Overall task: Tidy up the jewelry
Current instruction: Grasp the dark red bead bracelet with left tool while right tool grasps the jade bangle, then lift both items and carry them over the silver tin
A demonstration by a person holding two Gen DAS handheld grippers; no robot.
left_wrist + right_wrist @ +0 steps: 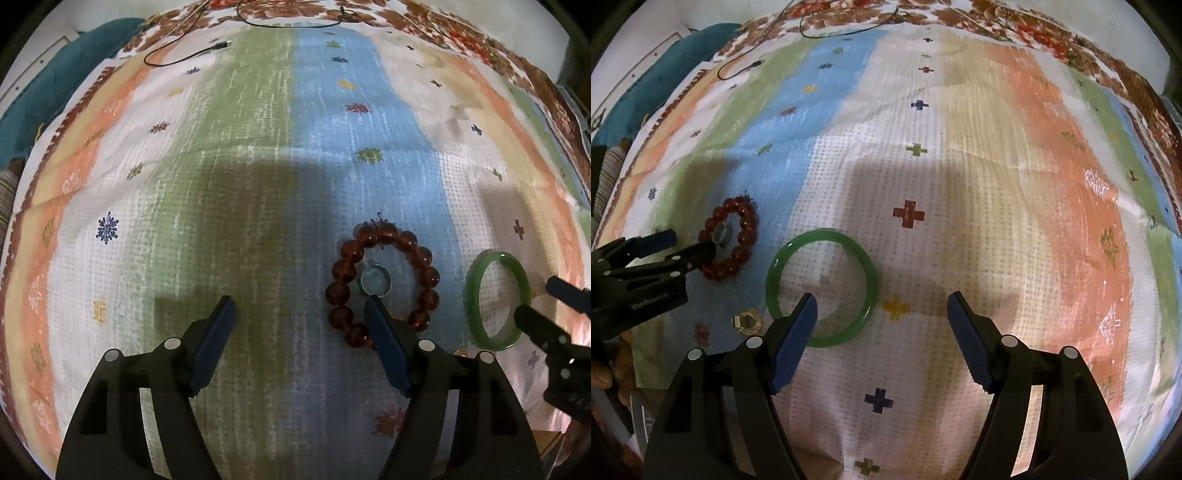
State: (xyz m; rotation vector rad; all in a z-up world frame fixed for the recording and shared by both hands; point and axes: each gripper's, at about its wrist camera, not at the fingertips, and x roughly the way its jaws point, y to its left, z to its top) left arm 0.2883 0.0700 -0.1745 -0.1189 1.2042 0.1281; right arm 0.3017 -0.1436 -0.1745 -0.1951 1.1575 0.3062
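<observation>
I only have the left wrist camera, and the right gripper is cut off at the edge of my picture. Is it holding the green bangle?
Observer: No. The right gripper is open. One finger's tip overlaps the near rim of the green bangle. The other finger stands outside it, over bare cloth.
Operator: Is there anything small beside the bangle? I see only a gold glint behind my own finger.
Observer: Yes, a gold ring lies on the cloth beside the bangle, apart from it, on the side toward your gripper.
</observation>
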